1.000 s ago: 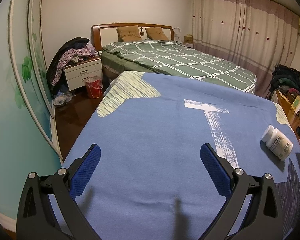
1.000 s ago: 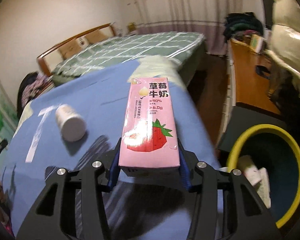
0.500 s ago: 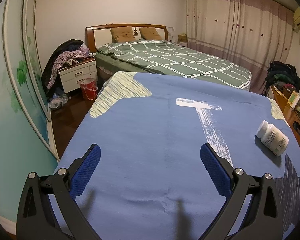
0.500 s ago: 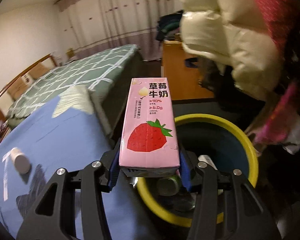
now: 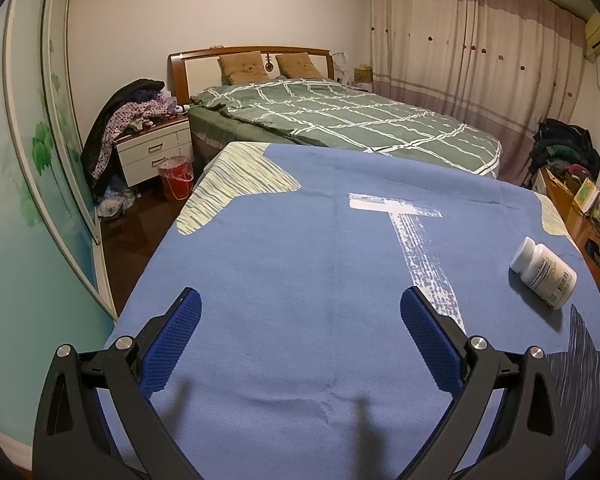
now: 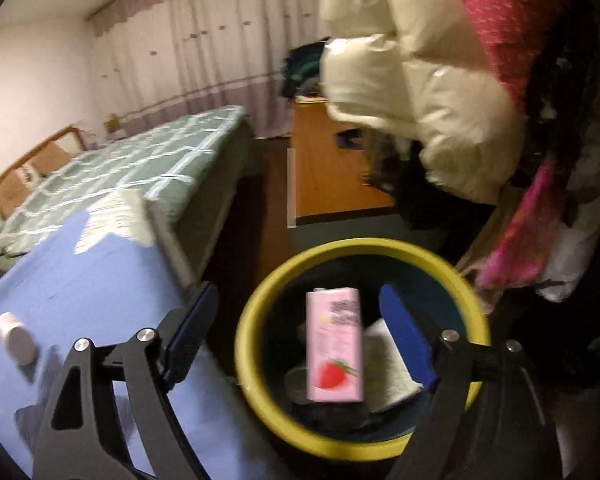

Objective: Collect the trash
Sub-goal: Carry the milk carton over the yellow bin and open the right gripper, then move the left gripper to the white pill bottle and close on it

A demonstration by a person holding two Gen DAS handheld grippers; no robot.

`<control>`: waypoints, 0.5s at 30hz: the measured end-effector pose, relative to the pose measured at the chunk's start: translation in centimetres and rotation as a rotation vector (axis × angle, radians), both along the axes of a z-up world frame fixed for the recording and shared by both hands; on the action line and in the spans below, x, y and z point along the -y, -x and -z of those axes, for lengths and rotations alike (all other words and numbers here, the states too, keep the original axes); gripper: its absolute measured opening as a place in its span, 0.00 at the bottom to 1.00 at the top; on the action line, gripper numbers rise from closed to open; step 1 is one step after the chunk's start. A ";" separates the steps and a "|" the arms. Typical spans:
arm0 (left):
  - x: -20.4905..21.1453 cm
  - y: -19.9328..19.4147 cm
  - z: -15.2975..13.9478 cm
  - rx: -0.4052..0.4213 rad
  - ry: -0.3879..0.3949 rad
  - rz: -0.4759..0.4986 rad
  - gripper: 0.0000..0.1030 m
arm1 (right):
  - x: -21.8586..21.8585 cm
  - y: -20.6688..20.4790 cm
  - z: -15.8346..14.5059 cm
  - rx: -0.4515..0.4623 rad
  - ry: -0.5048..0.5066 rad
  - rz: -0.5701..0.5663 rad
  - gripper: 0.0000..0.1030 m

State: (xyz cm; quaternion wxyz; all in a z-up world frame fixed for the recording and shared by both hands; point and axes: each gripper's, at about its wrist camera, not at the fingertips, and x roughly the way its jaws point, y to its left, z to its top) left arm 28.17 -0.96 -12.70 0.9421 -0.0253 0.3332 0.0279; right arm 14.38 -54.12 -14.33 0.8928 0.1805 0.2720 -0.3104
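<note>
Strawberry milk carton dropping into the bin

The right gripper [image 6: 300,320] is opening above the yellow-rimmed bin [image 6: 256,308]; the pink carton [image 6: 334,346], clear of both pads, sits inside it. The left gripper [image 5: 300,312], spread and empty, hangs over the blue cloth [image 5: 280,260] beside that bin, where a white pill bottle [image 5: 544,272] lies.

Green-quilted bed [image 5: 340,124], curtained wall [image 5: 468,52], perhaps wooden floor [image 5: 140,232].

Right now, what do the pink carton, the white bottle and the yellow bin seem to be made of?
Pink carton: probably coated paperboard, with flat printed faces and sharp folded edges. White bottle: likely matte opaque plastic, with a moulded cap and a stuck-on paper label. Yellow bin: seemingly smooth plastic, with a thick rounded rim of even colour; blur leaves this uncertain.
</note>
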 end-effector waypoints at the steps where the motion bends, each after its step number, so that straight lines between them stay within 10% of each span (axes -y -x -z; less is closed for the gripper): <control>1: 0.0 -0.1 0.0 -0.002 0.000 0.002 0.95 | -0.8 -0.3 -0.1 0.002 0.008 -0.028 0.77; 9: 2.7 -0.2 0.2 -0.027 -0.013 0.109 0.95 | -4.7 -2.6 -0.7 -0.038 0.119 -0.130 0.79; 15: 9.4 0.0 -0.2 -0.102 0.016 0.360 0.95 | -4.0 -2.7 -0.6 -0.031 0.075 -0.131 0.79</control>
